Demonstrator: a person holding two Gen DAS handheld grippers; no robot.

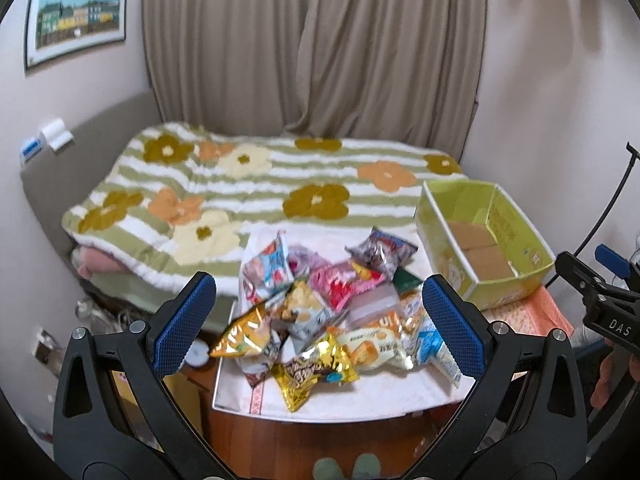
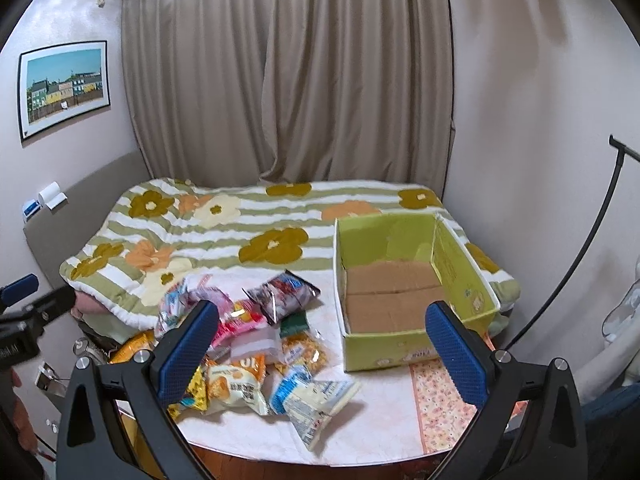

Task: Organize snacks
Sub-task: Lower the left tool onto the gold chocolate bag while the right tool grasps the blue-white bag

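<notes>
Here snack packets (image 1: pixel 320 312) heaped, crinkled, beside green box (image 2: pixel 416 344)

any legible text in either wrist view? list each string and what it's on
"DAS" – on the black body of the right gripper, seen at the edge of the left wrist view.
Gold snack packet: curly print, too blurred to read.
White-and-orange snack packet: characters too blurred to read.
Green cardboard box: printing on its walls, too small and blurred to read.
Left gripper: white lettering on its body, cut off and unreadable.
</notes>
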